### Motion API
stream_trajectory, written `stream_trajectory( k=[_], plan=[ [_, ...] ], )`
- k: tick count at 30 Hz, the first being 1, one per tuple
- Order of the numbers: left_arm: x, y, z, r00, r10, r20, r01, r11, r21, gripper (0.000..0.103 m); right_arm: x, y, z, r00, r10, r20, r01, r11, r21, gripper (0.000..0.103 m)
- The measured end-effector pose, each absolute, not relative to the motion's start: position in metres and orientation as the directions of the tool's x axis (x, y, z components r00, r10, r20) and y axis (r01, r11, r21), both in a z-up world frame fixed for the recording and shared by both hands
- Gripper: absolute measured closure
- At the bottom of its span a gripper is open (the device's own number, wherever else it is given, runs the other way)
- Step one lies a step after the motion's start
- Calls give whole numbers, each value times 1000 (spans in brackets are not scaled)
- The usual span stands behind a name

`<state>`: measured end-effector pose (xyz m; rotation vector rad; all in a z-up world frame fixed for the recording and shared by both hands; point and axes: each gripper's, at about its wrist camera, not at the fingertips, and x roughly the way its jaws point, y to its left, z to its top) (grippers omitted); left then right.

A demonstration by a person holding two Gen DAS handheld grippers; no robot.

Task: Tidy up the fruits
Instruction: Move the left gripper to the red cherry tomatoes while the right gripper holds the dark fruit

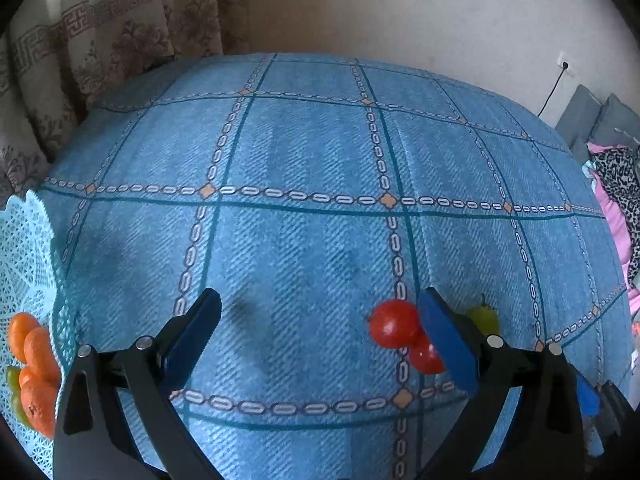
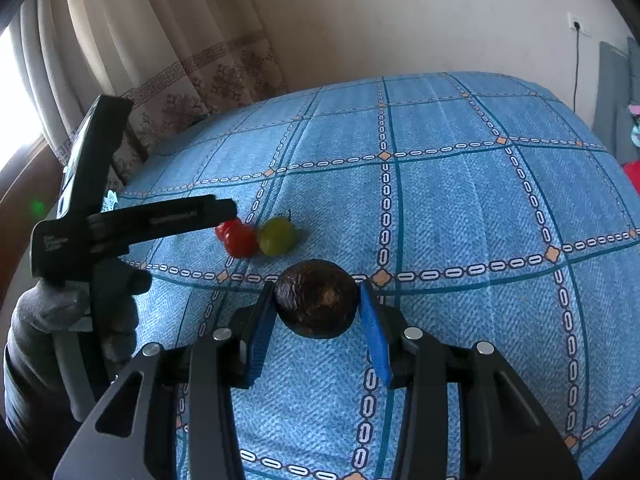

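The right gripper (image 2: 318, 320) is straddling the dark avocado (image 2: 317, 299), seemingly not yet squeezing; it's soft, so pinch its widest middle gently, while the left gripper (image 1: 320, 320) is hanging spread beside the tomatoes (image 1: 394, 323)

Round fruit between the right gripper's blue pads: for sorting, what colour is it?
The round fruit is dark brown, clearest in the right wrist view.

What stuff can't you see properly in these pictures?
- Second red tomato: left wrist view, partly behind the left gripper finger.
- Green fruit: same view, half hidden by that finger.
- Basket of oranges: cut off by the left edge; count unclear.
- Avocado: right wrist view, whether the right gripper pads touch it is unclear.
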<state>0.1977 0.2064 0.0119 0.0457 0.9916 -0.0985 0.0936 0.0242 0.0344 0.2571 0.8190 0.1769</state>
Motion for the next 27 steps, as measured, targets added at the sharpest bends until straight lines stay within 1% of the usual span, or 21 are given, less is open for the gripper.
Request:
stream_trajectory(
  k=[2,4,8,12,19,20,21,23,27],
  plan=[
    [192,213,15,546,-62,-836,97,995,-10,3,93,25,35,672,256,-695,-59,954,294,61],
    [183,221,18,561,-39,-827,87,996,12,3,93,25,34,671,258,-695,-61,954,295,61],
    [168,226,20,578,-13,-816,118,991,68,3,91,27,36,673,260,-693,-63,953,297,61],
    [154,214,23,616,39,-787,134,979,153,3,88,28,37,675,261,-690,-64,953,297,61],
    [150,190,23,636,-4,-772,207,964,166,4,87,26,39,679,263,-685,-56,950,308,61],
    [149,187,22,636,-8,-771,212,963,166,8,86,24,40,679,264,-685,-56,949,310,61],
    [150,183,20,631,-13,-775,220,962,163,16,87,24,40,679,264,-685,-55,949,311,61],
    [152,180,16,614,-28,-789,229,963,144,22,87,24,40,680,266,-683,-57,948,312,61],
    [151,180,15,615,-42,-787,234,963,132,26,88,25,39,678,268,-685,-56,947,315,61]
  ],
)
